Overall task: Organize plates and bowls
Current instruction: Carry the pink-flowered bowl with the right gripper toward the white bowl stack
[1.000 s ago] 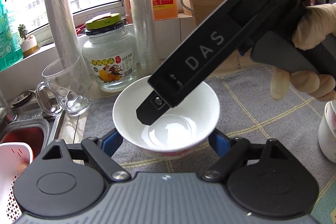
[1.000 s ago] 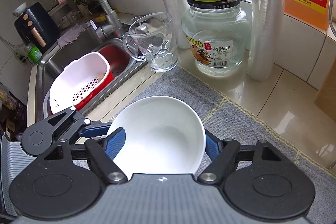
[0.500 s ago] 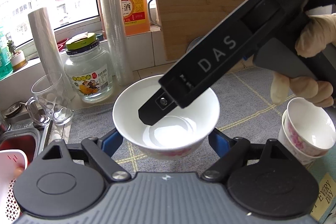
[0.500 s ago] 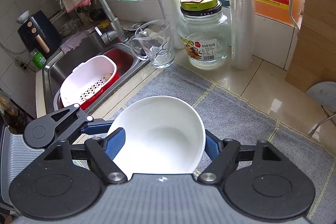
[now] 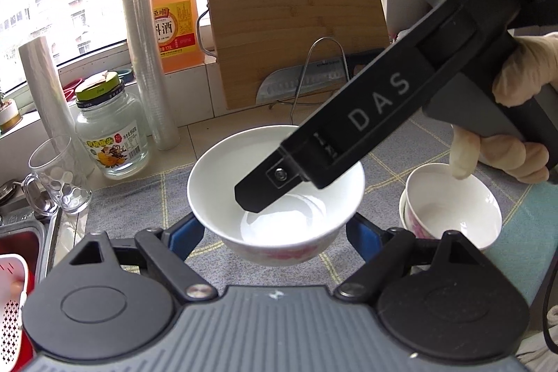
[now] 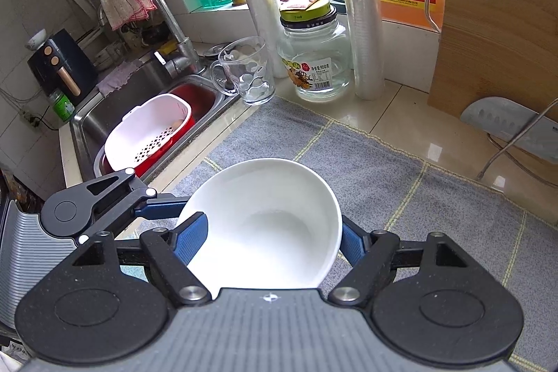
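A white bowl (image 5: pixel 275 187) with pink flowers is held above the grey mat (image 5: pixel 146 197). My left gripper (image 5: pixel 272 232) has its blue pads against the bowl's two sides. My right gripper (image 6: pixel 275 239) also grips the same bowl (image 6: pixel 268 225): one finger is inside it, one outside at the rim. In the left wrist view the right gripper's black finger (image 5: pixel 265 187) reaches into the bowl. A stack of two small flowered bowls (image 5: pixel 450 204) stands on the mat to the right, under the gloved hand.
A glass mug (image 5: pixel 59 176), a glass jar (image 5: pixel 111 131), two film rolls and an orange bottle (image 5: pixel 174 9) line the back. A bamboo board (image 5: pixel 296 30) and cleaver stand behind. The sink with a white colander (image 6: pixel 150 135) lies to the left.
Both grippers have carried the bowl to the right along the mat. The stack of small bowls has come closer, and the cutting board and cleaver are now in full view.
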The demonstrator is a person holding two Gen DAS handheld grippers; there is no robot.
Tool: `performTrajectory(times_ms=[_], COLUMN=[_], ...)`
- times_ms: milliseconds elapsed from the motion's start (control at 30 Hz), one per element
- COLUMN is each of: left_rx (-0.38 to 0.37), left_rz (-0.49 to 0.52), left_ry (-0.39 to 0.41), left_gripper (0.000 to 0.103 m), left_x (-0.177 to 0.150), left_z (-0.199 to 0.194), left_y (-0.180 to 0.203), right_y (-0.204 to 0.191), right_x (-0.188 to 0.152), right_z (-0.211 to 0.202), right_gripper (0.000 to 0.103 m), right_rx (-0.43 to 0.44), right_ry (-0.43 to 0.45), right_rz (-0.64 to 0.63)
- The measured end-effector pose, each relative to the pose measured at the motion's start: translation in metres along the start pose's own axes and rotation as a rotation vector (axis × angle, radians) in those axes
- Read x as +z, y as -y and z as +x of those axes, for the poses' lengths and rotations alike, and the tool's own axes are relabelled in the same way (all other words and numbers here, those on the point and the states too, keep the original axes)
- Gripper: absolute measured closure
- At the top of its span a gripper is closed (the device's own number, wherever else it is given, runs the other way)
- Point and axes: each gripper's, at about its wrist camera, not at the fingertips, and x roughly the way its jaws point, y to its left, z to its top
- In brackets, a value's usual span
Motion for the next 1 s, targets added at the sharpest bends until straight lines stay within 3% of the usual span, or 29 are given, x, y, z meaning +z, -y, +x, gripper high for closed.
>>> performTrajectory(times_ms=[567, 1000], left_rx=[-0.08, -0.172], left_rz=[0.078, 0.15], left_ry=[-0.001, 0.03], left_gripper=[0.015, 0.015], left_x=[0.008, 0.018], left_z=[-0.008, -0.006], left_y=[0.04, 0.069], right_y=[0.009, 0.021], right_x=[-0.04, -0.064], right_z=[-0.045, -0.084], right_gripper=[0.019, 0.019], right_rx=[-0.055, -0.145], right_ry=[0.041, 0.076], right_rz=[0.055, 0.11])
